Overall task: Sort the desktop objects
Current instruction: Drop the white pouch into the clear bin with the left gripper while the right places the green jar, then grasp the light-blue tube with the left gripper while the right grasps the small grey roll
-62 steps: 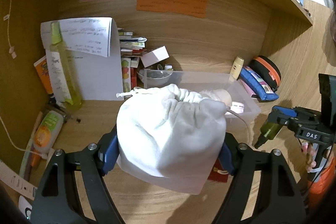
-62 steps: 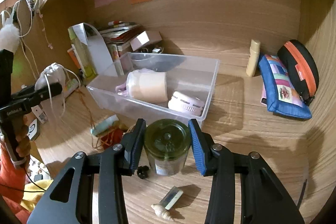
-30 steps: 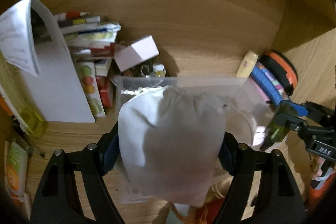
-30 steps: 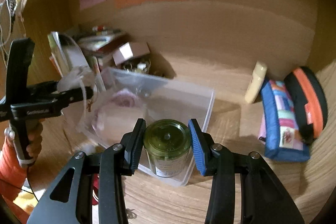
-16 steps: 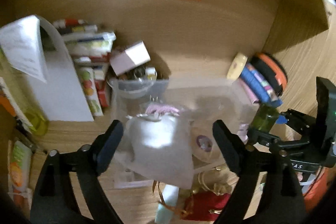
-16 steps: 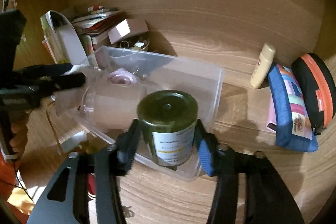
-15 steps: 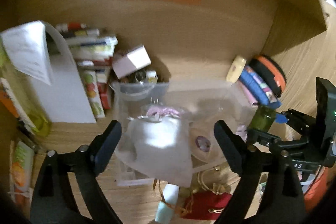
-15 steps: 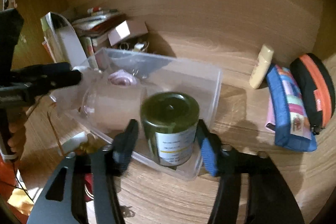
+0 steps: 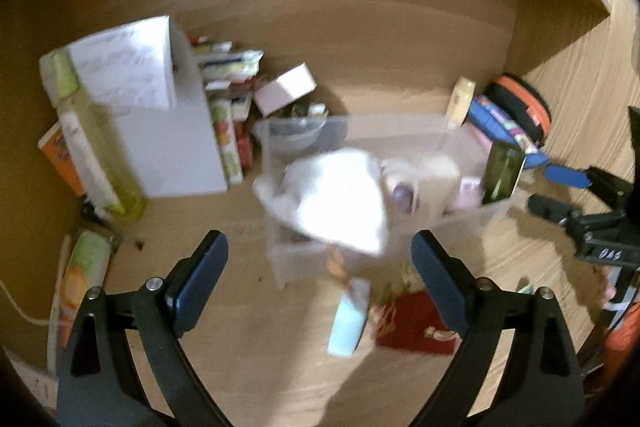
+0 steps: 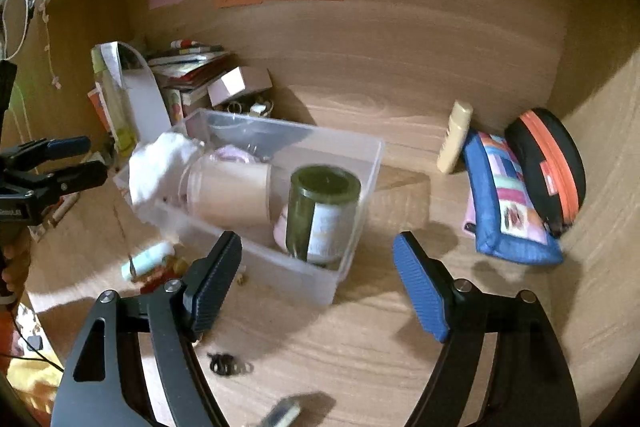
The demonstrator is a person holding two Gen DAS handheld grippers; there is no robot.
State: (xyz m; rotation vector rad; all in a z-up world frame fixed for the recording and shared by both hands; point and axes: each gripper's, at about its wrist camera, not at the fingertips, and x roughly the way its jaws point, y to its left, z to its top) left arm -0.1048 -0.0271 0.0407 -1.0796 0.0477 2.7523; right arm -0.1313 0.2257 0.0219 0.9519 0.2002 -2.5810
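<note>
A clear plastic bin sits on the wooden desk. A white drawstring bag lies over its left end. A dark green jar stands in its right end, beside a beige cup lying on its side. My left gripper is open and empty, above and in front of the bin. My right gripper is open and empty, just in front of the jar.
A red pouch and a pale blue tube lie in front of the bin. A blue patchwork pouch, an orange-zipped black case and a cream tube sit at the right. Books, a white folder and a bottle stand at the left.
My left gripper opened and dropped the white bag into the bin, then drew back. My right gripper opened and let go of the green jar inside the bin, then drew back.
</note>
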